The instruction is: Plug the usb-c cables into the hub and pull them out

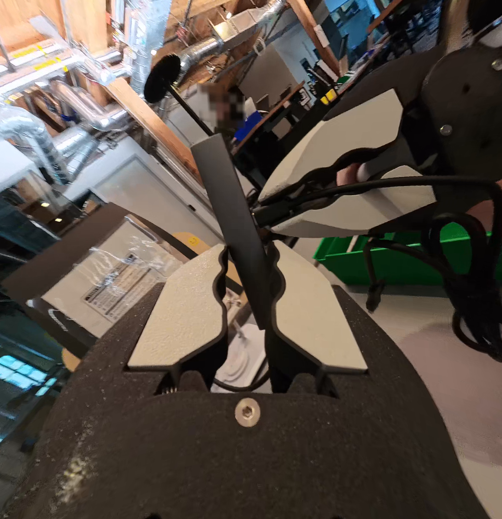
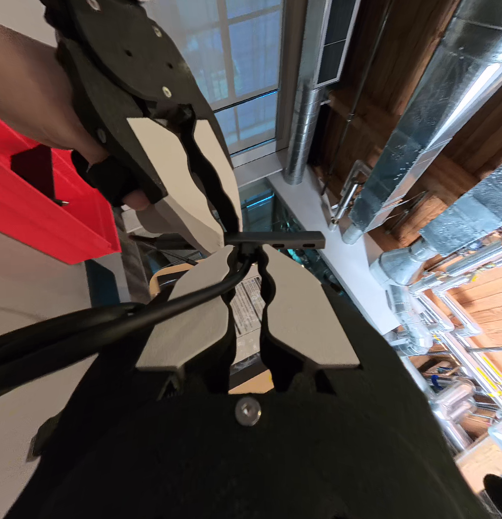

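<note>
My left gripper (image 1: 248, 250) is shut on a dark grey hub (image 1: 230, 202), a long flat bar held up in the air. In the right wrist view the hub (image 2: 289, 238) shows two empty ports on its long edge. My right gripper (image 2: 245, 251) is shut on the black usb-c plug (image 2: 246, 248), whose tip meets the hub's edge next to those ports. I cannot tell how deep it sits. Its cable (image 2: 188, 297) runs back to the lower left. The right gripper (image 1: 261, 214) reaches in from the right in the left wrist view.
A coiled bundle of black cables (image 1: 480, 295) hangs under the right gripper, with a loose plug (image 1: 374, 295) dangling. A green bin (image 1: 384, 261) and a red bin (image 2: 47, 202) stand on the pale table (image 1: 440, 393). A hand (image 2: 33, 112) holds the left gripper. Left and right tips are no more than a few centimetres apart.
</note>
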### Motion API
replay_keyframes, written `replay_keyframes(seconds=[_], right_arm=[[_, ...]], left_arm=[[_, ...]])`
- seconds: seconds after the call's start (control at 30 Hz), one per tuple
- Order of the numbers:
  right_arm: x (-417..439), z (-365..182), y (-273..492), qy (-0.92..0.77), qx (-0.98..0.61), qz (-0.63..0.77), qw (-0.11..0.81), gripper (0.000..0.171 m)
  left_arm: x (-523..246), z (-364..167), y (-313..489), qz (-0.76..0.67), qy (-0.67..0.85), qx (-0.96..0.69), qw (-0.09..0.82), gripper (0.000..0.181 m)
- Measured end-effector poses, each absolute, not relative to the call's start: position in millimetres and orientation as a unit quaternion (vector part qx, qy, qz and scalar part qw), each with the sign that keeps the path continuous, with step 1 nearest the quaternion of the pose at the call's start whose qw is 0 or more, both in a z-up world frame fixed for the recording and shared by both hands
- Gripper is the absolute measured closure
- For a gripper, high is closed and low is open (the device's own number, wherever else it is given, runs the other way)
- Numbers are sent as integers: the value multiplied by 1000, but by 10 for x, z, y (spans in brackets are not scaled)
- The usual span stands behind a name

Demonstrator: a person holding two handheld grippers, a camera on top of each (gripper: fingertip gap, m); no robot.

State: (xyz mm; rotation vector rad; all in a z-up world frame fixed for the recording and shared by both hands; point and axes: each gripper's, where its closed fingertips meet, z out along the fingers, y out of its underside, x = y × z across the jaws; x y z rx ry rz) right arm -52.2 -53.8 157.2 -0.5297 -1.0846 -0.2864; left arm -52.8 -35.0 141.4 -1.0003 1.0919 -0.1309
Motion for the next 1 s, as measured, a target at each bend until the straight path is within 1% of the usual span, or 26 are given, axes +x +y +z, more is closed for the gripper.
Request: replay_keyframes(seconds=[0.07,0.2,0.33,0.43,0.77,0.87,1.0], right_arm=[[-531,1587,-549,-499,-241,-140,821,157],[-537,1567,-547,-502,-242,-125,821,157],[-556,1538,-514,-500,-248,-137,818,157],[-562,1558,-546,-489,-242,-137,827,157],[-583,1586,-547,-474,-252,-128,834,157],[-602,1534,-456,-486,-262,-154,820,158],[-646,1496,-381,-473,-271,-174,820,157]], left_arm=[[-536,1436,-349,-40,491,-449,745,156],[-546,1421,-375,-75,502,-451,734,156],[-569,1391,-352,-46,509,-452,731,156],[-569,1406,-385,-72,504,-459,728,157],[-587,1426,-385,-81,499,-463,728,157],[-612,1369,-298,-81,506,-486,708,156],[-646,1309,-179,-62,495,-507,703,157]])
